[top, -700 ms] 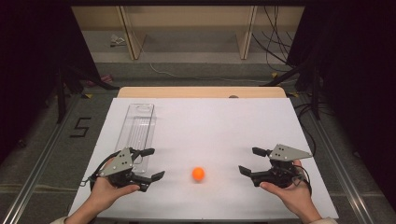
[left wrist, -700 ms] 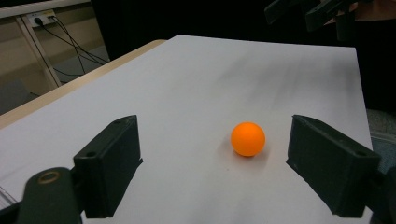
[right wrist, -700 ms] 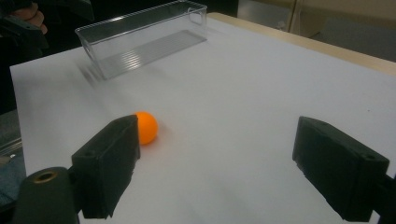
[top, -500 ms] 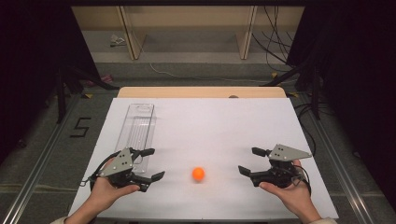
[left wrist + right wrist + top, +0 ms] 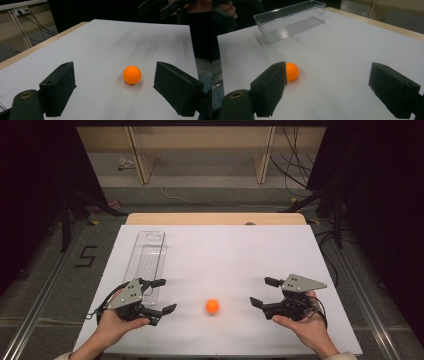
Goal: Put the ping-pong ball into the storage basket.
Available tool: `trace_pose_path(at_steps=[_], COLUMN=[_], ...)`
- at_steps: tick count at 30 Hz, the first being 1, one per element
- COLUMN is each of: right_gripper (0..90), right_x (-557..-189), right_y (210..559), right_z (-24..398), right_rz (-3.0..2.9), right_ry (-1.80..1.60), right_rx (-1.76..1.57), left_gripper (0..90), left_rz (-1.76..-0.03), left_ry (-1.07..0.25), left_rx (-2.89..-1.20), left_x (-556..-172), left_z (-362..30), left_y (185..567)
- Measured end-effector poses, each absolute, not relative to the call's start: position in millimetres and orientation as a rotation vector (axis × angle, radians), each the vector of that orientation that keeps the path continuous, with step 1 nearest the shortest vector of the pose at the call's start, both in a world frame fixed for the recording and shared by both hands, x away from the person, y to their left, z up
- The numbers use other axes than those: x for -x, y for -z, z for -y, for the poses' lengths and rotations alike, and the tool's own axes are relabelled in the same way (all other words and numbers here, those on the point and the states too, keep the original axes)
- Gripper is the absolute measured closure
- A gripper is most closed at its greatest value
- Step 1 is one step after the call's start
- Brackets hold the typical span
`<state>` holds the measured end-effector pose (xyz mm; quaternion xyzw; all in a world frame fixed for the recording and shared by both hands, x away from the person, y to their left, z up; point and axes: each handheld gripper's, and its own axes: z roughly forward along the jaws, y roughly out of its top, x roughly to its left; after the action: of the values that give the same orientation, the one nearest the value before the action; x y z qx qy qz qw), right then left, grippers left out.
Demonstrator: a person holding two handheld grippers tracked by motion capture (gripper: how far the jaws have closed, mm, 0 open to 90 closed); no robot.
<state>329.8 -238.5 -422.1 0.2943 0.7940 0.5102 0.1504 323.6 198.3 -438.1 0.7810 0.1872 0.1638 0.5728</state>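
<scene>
white table, dim room

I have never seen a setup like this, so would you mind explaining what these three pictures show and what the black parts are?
There is no robot here: a person holds a hand-held gripper in each hand. The top picture looks down from above the person's side of the table. The left gripper and right gripper face each other, both open and holding nothing. The other two pictures come from small cameras riding on each gripper; the black blocks at the bottom are that gripper's own fingers. An orange ball lies loose on the white surface between the grippers. A clear, empty plastic box stands farther back on the left.
</scene>
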Motion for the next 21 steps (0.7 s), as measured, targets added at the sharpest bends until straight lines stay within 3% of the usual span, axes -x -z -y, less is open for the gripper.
trace_pose_path(at_steps=[21], right_gripper=[15.9], right_x=[-335.1], right_y=[426.6], right_z=[210.1], right_rz=[-2.329], right_ry=[-1.478], right_rx=[-0.785], left_gripper=[17.0], left_rz=[-0.429], left_ry=[-0.383], left_rx=[-1.834], left_x=[-323.9], left_z=[-197.7], left_y=[437.9])
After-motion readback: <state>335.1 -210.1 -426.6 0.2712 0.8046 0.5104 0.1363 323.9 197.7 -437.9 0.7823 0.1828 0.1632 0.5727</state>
